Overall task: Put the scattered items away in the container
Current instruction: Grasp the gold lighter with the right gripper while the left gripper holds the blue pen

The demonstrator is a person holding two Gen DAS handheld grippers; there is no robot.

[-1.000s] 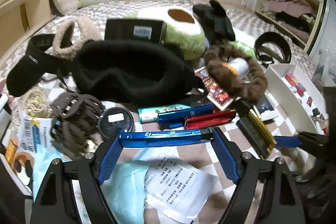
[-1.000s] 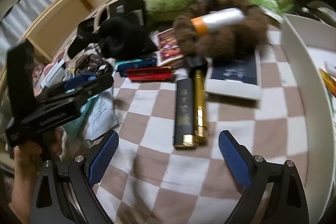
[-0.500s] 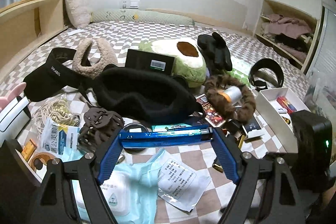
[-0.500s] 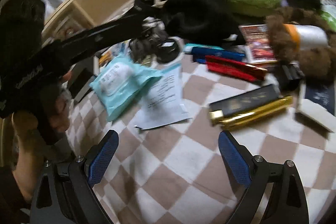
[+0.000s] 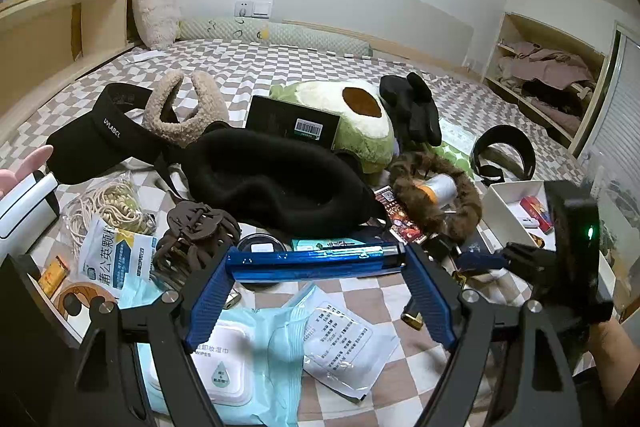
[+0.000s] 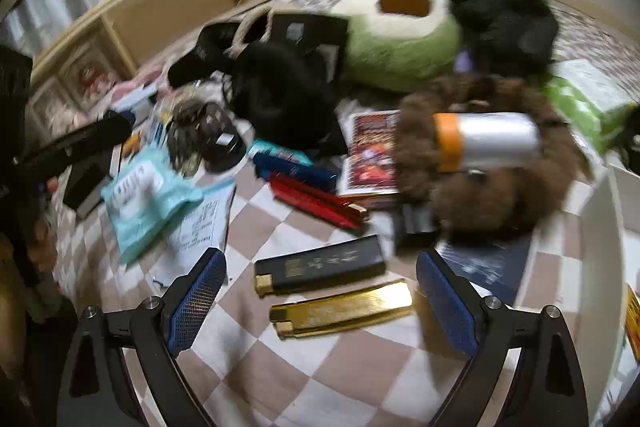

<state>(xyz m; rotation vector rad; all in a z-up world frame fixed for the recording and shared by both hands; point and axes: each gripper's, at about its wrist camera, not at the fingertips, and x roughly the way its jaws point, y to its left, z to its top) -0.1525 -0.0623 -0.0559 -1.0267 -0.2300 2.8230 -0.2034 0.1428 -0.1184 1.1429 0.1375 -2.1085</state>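
My left gripper (image 5: 318,261) is shut on a long blue metallic box (image 5: 312,259), held crosswise between its fingertips above the checkered bed. The white container (image 5: 505,205) stands at the right with small items inside; its wall shows at the right edge of the right wrist view (image 6: 600,227). My right gripper (image 6: 320,291) is open and empty, low over a black box (image 6: 320,265) and a gold box (image 6: 342,309) lying between its fingers. A red box (image 6: 316,201) and another blue box (image 6: 294,169) lie beyond.
Clutter covers the bed: black hat (image 5: 276,183), visor (image 5: 100,135), avocado plush (image 5: 352,119), brown scrunchie with a silver tube (image 5: 436,187), hair claw (image 5: 196,235), wet wipes (image 5: 224,351), paper packet (image 5: 344,339). The right gripper's body (image 5: 568,259) is at right.
The left gripper rose and pulled back with the blue box, showing more of the room. The right gripper swung back right and settled low over the black and gold boxes.
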